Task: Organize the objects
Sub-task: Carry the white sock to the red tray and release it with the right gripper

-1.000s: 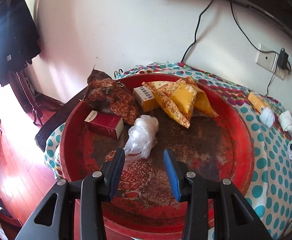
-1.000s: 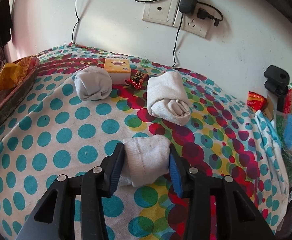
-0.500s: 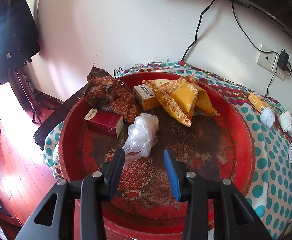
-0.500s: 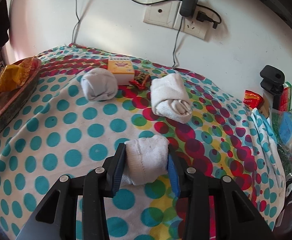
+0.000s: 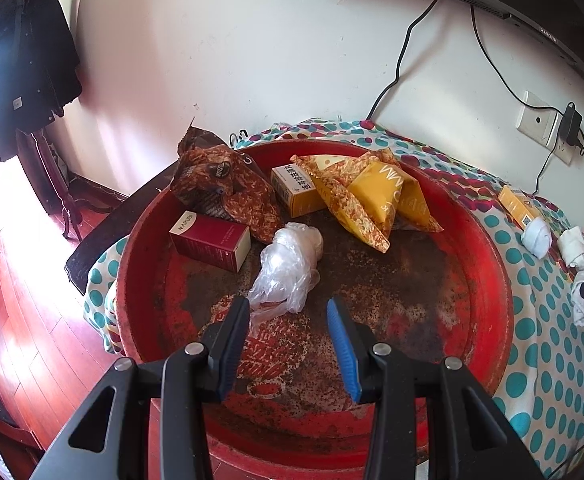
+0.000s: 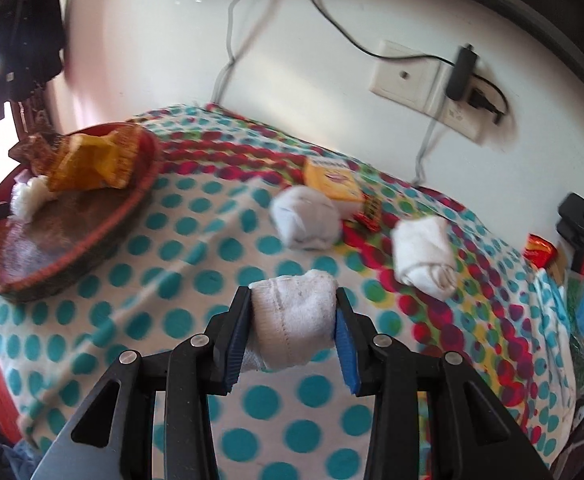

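Note:
My right gripper [image 6: 292, 320] is shut on a rolled white sock [image 6: 294, 316] and holds it above the polka-dot tablecloth [image 6: 195, 280]. Two more rolled socks lie beyond it, one [image 6: 306, 222] by a yellow box [image 6: 334, 180] and one [image 6: 424, 258] to the right. The round red tray [image 5: 488, 264] fills the left wrist view and sits at the left [image 6: 103, 224] in the right wrist view. My left gripper [image 5: 287, 320] hovers open over the tray's near part, just short of a crumpled clear plastic bag [image 5: 287, 268]. It holds nothing.
The tray holds a dark red box [image 5: 209, 242], a brown snack bag [image 5: 223, 190], a yellow box [image 5: 294, 190] and yellow packets [image 5: 376, 196]. A wall socket with a charger [image 6: 444, 84] and cables is behind the table. Snack packs [image 6: 540, 250] crowd the right edge.
My right gripper has closed on the white sock, lifted it off the cloth and swung toward the tray, which has come further into its view. The left gripper has stayed put.

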{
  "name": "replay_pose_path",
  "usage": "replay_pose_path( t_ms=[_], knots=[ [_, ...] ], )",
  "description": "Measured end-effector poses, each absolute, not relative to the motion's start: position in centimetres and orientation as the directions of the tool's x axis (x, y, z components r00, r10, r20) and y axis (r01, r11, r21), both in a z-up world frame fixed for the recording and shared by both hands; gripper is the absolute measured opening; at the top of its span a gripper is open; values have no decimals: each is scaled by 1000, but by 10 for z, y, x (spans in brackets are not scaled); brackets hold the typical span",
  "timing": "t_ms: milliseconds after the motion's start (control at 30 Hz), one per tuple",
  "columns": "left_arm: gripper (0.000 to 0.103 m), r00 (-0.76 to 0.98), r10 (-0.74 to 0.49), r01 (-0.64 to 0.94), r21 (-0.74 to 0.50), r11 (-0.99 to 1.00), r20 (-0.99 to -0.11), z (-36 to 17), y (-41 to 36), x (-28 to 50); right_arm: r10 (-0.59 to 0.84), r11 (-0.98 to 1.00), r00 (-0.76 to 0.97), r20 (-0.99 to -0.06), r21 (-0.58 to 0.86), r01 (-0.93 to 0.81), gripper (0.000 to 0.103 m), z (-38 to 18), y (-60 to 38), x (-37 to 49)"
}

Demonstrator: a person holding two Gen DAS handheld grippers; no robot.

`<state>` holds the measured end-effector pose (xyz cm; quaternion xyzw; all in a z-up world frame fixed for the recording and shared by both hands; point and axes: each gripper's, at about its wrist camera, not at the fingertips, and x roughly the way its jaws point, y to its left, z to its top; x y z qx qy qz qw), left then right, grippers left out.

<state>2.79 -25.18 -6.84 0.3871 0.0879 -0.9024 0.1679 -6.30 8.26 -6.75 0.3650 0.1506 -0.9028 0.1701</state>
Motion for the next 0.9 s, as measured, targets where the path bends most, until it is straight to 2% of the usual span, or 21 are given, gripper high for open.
replay_pose_path(
  t_ms=[500,900],
  knots=[
    [41,-650,-226,391,-63,-918,-726,-66,-261,31,-314,-845,-626,-714,-90,526,37,-50,13,-51],
    [41,-654,-247,444,-98,-891,-715,-59,-282,39,-416,-765,-558,-718,-56,642,37,-38,-83,-39]
  ],
)
